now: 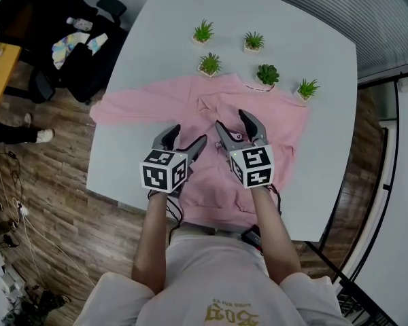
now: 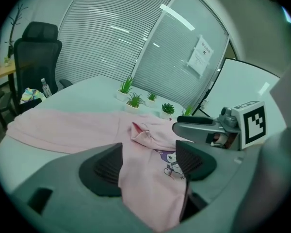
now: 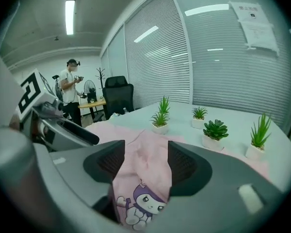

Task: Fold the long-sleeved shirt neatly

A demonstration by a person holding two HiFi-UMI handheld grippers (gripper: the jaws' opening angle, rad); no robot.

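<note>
A pink long-sleeved shirt [image 1: 214, 185] lies flat on the pale table [image 1: 163, 32], collar towards the far side. One sleeve [image 1: 132, 107] stretches out to the left; the other is folded in over the chest, and its cuff [image 2: 143, 131] sits crumpled there. A cartoon print [image 3: 138, 205] shows on the shirt's front. My left gripper [image 1: 185, 140] hovers over the shirt's middle with its jaws open and nothing held. My right gripper [image 1: 234, 122] is just to its right, also open, above the fabric. Pink cloth shows between the jaws of the left gripper [image 2: 148, 164] and of the right gripper [image 3: 140, 166], without being pinched.
Several small potted plants [image 1: 210, 64] stand along the shirt's far edge. A black office chair [image 1: 68, 39] with items on it is beyond the table's left side. A person [image 3: 70, 89] stands far off. The shirt's hem reaches the table's near edge [image 1: 122, 199].
</note>
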